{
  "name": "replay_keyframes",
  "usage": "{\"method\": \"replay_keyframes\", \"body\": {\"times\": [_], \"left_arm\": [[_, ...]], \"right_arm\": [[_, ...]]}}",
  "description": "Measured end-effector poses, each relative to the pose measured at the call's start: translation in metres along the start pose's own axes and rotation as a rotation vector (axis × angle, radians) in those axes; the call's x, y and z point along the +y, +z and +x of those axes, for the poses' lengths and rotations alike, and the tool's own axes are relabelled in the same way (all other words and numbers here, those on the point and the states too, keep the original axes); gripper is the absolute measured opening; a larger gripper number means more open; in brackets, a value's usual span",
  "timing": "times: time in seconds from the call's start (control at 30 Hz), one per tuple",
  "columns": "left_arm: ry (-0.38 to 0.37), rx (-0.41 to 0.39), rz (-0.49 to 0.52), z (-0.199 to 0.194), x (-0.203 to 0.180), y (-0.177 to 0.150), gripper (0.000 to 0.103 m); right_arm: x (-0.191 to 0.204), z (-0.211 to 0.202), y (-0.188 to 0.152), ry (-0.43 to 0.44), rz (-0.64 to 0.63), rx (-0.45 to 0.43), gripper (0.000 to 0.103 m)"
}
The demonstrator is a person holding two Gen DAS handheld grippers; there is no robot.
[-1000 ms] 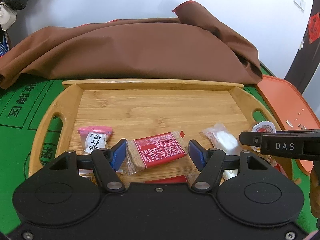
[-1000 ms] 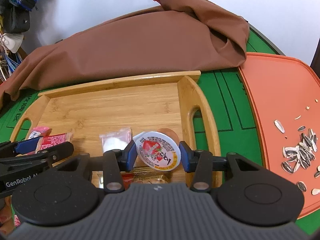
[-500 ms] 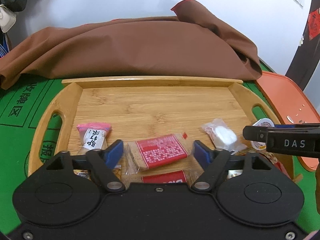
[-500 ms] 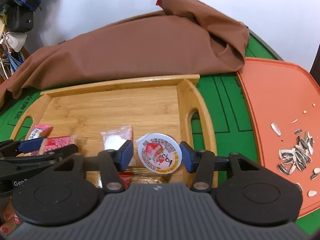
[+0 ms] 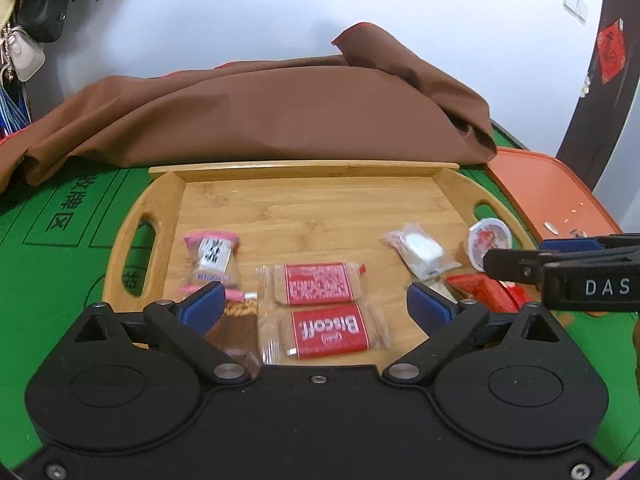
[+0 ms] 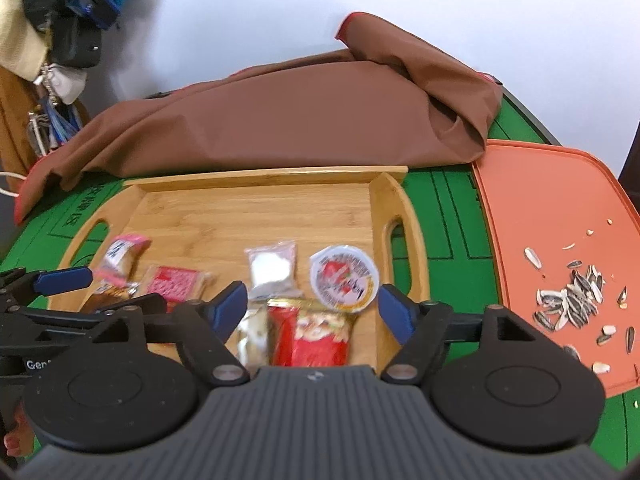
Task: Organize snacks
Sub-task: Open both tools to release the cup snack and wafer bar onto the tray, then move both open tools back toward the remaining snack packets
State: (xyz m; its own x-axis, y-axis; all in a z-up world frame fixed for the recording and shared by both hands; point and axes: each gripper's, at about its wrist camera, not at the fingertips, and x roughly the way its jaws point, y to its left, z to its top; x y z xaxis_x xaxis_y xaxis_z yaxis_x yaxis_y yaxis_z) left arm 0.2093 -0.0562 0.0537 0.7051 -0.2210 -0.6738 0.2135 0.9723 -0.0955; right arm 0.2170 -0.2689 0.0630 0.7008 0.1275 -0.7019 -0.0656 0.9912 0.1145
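1. Left gripper: blue-padded jaws wide apart and opening, pressing on nothing; 2 red biscuit packs lying on the tray between and ahead of the pads.
2. Near biscuit pack: red label, white script reading "Biscoff", seen upside down. Far biscuit pack: red label showing only fine white print, too small to read.
3. Pink-ended candy: white wrapper with black Chinese characters, blurred, left of the biscuits on the wooden tray.
4. Right gripper: jaws apart and opening, clear of the round jelly cup, which rests on the tray just ahead of the pads; lid with red fruit picture and ringed print, unreadable.
5. Clear packet with white contents beside the cup; red snack bag nearer the camera, printing blurred.
6. "DAS" in white on the right gripper's black side, seen from the left wrist; "Gen" partly visible on the left gripper, seen from the right wrist.
7. Green table mat with Chinese characters inside outlined boxes.
8. Orange tray right of the wooden one, holding sunflower seeds.
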Motion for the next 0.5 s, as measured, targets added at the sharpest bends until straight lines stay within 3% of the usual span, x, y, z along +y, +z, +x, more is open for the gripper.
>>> {"method": "replay_keyframes", "body": {"times": [0.5], "left_arm": [[-0.030, -0.022, 0.032, -0.057, 0.000, -0.049, 0.101]], "right_arm": [[0.016, -0.050, -0.048, 0.033, -0.029, -0.030, 0.089]]}}
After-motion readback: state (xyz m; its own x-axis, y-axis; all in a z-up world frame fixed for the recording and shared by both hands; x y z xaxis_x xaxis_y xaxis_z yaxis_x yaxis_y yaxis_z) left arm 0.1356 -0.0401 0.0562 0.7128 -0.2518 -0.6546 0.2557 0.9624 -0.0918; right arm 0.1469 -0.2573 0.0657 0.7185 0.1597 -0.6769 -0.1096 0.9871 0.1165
